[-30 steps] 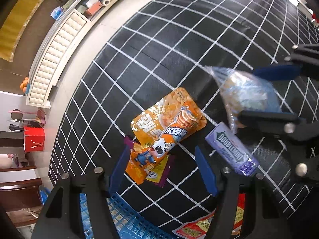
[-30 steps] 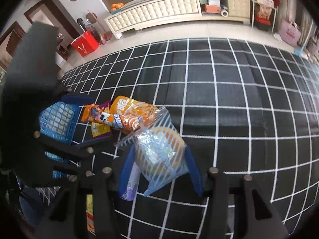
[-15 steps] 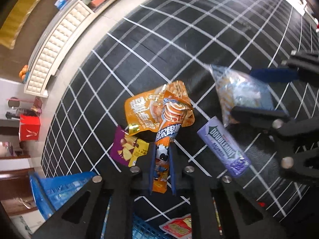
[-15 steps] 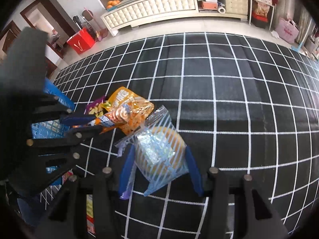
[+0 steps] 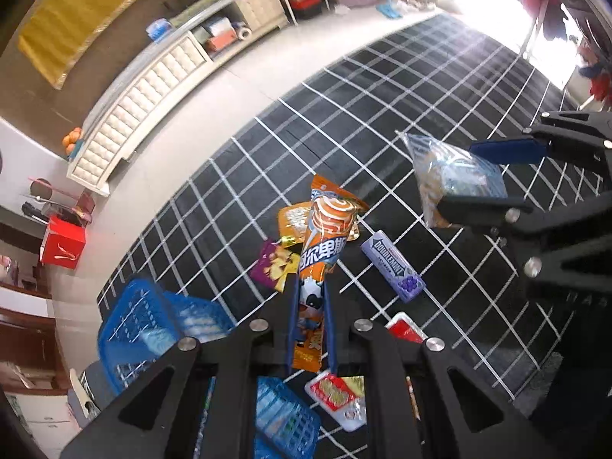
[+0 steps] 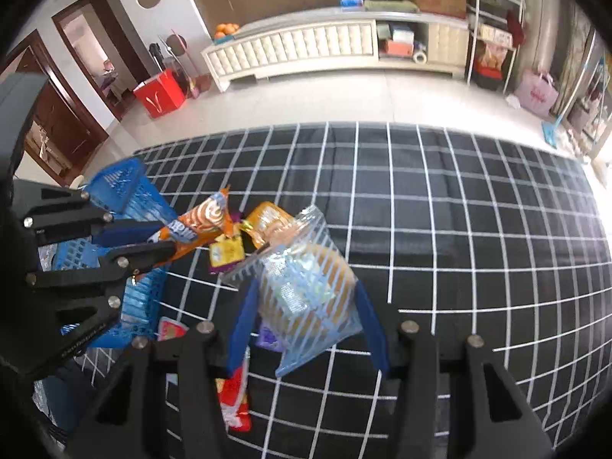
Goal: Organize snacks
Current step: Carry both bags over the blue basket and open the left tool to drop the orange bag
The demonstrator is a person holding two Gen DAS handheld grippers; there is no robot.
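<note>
The left tongs [image 5: 310, 311] are pinched narrow on a long orange snack packet [image 5: 319, 264], lifted clear of the black checked mat [image 5: 451, 88]. The right tongs [image 6: 306, 313] grip a clear striped bag with a cake [image 6: 306, 287] inside — also held up off the mat. Below lie an orange pouch [image 5: 292, 222], a purple chip bag [image 5: 273, 266] and a purple gum pack [image 5: 392, 266], near each other. A blue basket [image 5: 134, 321] sits at the mat's edge — red packets [image 5: 336, 397] lie beside it.

Each wrist camera looked forward and down along its own fingers from above the checked mat [image 5: 440, 88], the two views sharing the snack pile [image 6: 244, 237] and blue basket [image 5: 141, 325].
</note>
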